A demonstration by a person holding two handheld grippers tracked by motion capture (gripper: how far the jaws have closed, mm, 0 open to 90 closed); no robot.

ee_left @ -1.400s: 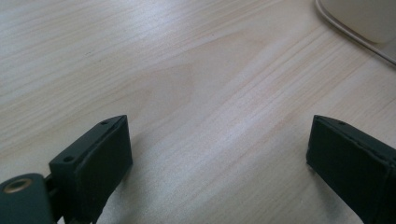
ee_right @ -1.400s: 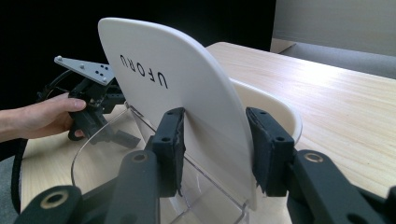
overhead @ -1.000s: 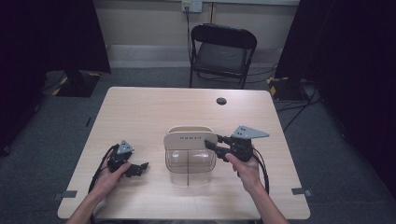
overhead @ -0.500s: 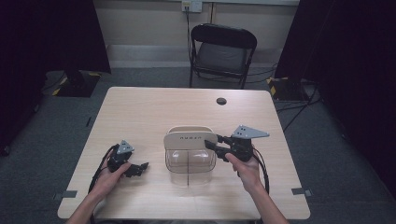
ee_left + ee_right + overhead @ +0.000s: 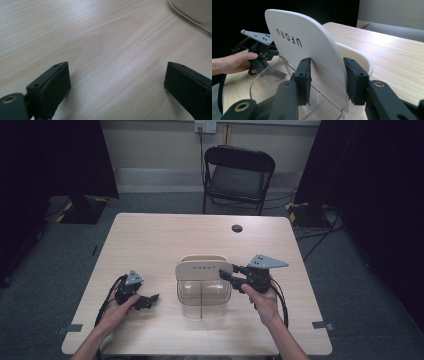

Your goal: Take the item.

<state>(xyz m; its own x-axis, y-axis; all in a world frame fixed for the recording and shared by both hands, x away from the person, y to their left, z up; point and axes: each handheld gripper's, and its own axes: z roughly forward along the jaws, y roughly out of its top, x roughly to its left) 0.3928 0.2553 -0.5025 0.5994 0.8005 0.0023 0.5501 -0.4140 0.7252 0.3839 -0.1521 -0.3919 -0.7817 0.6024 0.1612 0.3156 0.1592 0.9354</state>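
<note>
A clear plastic box point(image 5: 202, 296) with a dividing wall stands at the table's middle. Its white lid point(image 5: 202, 268), printed with dark letters, is tilted up on edge over the box. My right gripper point(image 5: 225, 274) comes in from the right and is shut on the lid's right edge. In the right gripper view both pads press the lid point(image 5: 299, 45) from either side of the right gripper point(image 5: 328, 80). My left gripper point(image 5: 149, 300) rests on the table to the left of the box, apart from it. In its own view the left gripper point(image 5: 117, 85) is open over bare wood.
A small black round thing point(image 5: 237, 228) lies near the far edge of the light wooden table point(image 5: 150, 240). A black folding chair point(image 5: 237, 172) stands behind the table. Black curtains hang at both sides. A corner of the white box point(image 5: 195, 10) shows beyond the left jaws.
</note>
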